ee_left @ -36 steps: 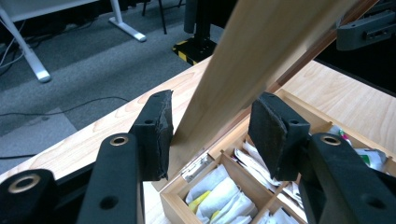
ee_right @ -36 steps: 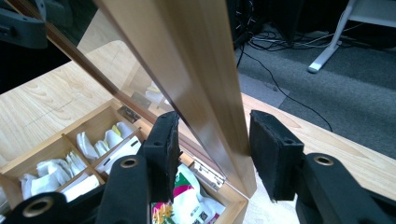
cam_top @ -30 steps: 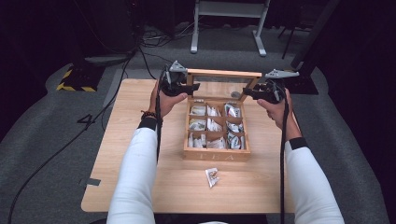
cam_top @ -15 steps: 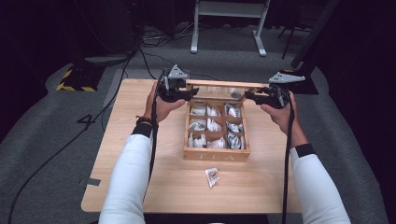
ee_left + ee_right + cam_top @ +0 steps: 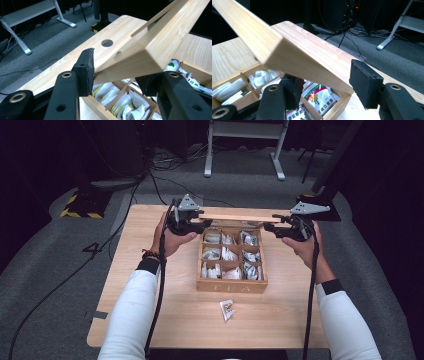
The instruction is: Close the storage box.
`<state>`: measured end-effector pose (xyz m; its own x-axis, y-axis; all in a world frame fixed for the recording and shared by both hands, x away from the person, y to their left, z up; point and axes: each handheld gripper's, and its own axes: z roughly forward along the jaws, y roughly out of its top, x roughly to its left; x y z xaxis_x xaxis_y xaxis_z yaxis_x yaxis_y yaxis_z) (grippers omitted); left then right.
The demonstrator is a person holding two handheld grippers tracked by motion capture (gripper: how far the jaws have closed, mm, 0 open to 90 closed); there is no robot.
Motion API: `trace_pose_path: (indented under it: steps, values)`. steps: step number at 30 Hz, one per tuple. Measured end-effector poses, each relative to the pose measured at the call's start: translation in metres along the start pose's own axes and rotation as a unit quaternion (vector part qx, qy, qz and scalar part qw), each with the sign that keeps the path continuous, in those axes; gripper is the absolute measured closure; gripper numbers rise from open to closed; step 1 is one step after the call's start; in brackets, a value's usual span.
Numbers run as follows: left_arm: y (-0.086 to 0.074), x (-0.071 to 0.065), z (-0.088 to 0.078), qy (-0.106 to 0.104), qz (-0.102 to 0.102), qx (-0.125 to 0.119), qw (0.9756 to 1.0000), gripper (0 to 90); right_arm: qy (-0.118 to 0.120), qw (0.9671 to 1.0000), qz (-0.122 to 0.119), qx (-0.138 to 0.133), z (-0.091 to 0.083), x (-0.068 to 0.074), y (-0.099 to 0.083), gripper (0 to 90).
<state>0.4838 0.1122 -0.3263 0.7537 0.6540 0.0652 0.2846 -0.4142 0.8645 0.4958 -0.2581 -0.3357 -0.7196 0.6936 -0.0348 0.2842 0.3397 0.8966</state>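
Left gripper (image 5: 115,77): jaws narrow, clamped on left corner of raised wooden lid (image 5: 235,218). Right gripper (image 5: 324,87): jaws have just been opening, lid's right corner between them, right pad apart from wood. Lid tilted over wooden tea box (image 5: 232,285); tea bags (image 5: 227,254) in compartments below fingers. Loose tea bag (image 5: 227,310) on table (image 5: 140,240), well behind grippers toward person.

grey carpet floor (image 5: 60,285), white stand (image 5: 245,130), dark room

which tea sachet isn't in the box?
The single sachet lying loose on the table, in front of the wooden box on the person's side. All the others sit inside the box's compartments.
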Motion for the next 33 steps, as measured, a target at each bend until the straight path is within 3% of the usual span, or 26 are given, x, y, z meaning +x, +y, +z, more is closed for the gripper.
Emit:
trace_pose_path:
  steps: [7, 16, 28, 33]
  values:
    - [-0.002, -0.008, -0.004, -0.004, 0.016, 0.019, 0.9997, 53.0, 0.016, 0.9998, -0.008, 0.007, -0.005, 0.009, -0.004, 44.8]
    - [-0.009, -0.014, -0.007, -0.007, 0.033, 0.026, 0.9991, 51.1, 0.014, 0.9997, -0.017, 0.010, -0.013, 0.015, -0.011, 43.1]
    - [-0.015, -0.023, -0.014, -0.015, 0.046, 0.031, 0.9984, 46.1, 0.017, 0.9995, -0.024, 0.013, -0.021, 0.023, -0.020, 43.4]
    - [-0.019, -0.026, -0.015, -0.019, 0.039, 0.029, 0.9986, 43.1, 0.018, 0.9994, -0.025, 0.015, -0.023, 0.025, -0.024, 43.4]
